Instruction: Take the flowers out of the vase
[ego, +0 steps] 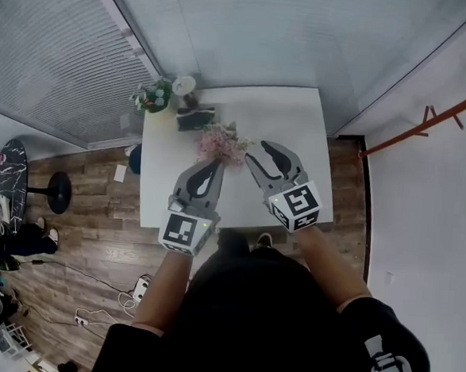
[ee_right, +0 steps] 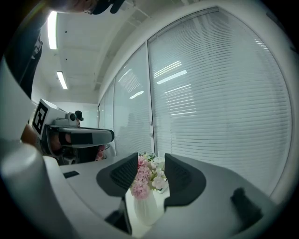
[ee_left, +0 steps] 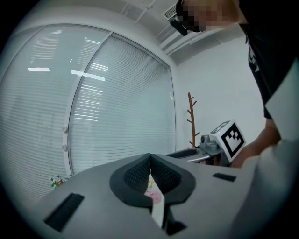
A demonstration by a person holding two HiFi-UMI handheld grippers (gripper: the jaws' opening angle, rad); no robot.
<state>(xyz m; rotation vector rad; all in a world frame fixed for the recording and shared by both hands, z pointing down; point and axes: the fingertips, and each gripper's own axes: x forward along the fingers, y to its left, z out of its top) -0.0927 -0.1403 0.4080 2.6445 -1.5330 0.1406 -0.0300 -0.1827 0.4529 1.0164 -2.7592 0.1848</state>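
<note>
Flowers (ee_right: 140,183) stand ahead of the spread right tool (ee_right: 150,162) (left tool (ee_left: 150,158) pressed together).

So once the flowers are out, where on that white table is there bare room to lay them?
The table is bare on its right half, from the flowers across to the right edge, far corner included. The far left corner is crowded: a dark thing, a small green plant and a white round thing sit close together.
</note>
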